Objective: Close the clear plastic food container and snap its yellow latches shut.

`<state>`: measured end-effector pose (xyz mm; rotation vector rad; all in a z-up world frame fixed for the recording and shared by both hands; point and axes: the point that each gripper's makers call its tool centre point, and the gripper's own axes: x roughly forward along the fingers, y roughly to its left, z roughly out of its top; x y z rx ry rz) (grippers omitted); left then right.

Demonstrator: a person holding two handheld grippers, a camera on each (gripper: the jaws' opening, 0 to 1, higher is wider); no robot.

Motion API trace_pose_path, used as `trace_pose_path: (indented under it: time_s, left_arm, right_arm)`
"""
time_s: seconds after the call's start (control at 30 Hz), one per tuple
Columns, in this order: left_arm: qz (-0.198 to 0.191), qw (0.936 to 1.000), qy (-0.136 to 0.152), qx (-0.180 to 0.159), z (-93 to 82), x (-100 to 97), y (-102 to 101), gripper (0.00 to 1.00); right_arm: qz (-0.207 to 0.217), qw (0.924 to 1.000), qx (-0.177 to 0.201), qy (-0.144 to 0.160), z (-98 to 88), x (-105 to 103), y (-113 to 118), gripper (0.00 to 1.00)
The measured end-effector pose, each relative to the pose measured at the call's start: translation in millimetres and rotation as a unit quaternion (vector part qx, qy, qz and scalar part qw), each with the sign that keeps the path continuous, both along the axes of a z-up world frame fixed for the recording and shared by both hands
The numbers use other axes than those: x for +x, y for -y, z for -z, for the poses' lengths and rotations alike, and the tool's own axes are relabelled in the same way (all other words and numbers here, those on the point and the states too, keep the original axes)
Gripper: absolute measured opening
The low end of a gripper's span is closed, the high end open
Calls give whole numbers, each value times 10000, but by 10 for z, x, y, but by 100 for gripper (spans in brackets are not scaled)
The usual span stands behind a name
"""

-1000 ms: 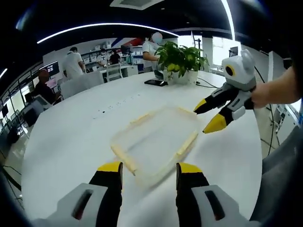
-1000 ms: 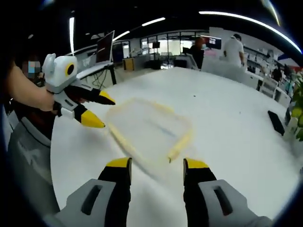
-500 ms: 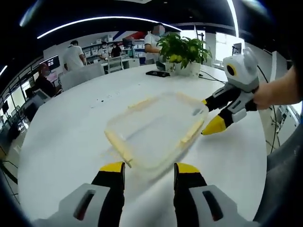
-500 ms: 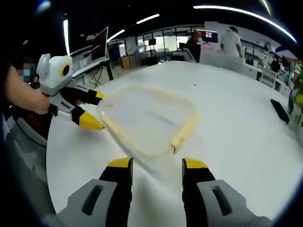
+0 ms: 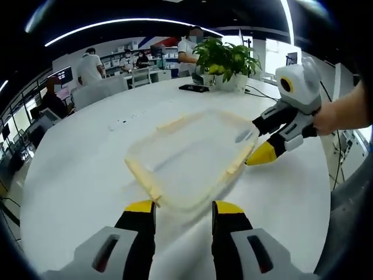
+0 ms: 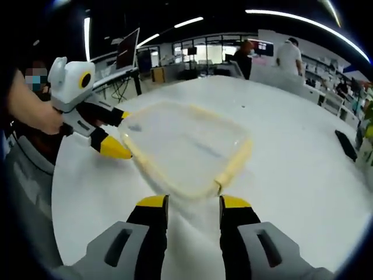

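A clear rectangular plastic food container [image 5: 189, 157] with pale yellow latches lies flat on the round white table [image 5: 76, 175], its long axis running diagonally across both views. The left gripper [image 5: 183, 213] and right gripper [image 6: 192, 204] hover at opposite ends, jaws spread apart, gripping nothing.

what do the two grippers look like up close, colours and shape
Both match: the left gripper and the right gripper have two black fingers capped with yellow tips, rising from light grey housings with dark slots. Seen from the side, each has a rounded white body with a yellow-ringed dark circle. The person's forearms show no sleeve.
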<state>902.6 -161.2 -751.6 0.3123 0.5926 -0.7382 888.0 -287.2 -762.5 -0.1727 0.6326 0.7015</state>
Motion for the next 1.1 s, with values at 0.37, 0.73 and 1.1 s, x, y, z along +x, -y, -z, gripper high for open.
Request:
trace_pose_path:
  time_s: [0.37, 0.73, 1.1]
  left_arm:
    - [-30, 10000, -21, 26, 22, -32, -48, 30]
    - [-154, 9997, -14, 171, 70, -44, -365, 28]
    - [-247, 9993, -33, 276, 103, -85, -532, 28]
  right_arm:
    - [-34, 9999, -91, 33, -15, -3, -56, 31]
    - [-134, 9999, 1, 31, -19, -40, -352, 29]
    - [-192, 9998, 61, 24, -14, -66, -513, 29]
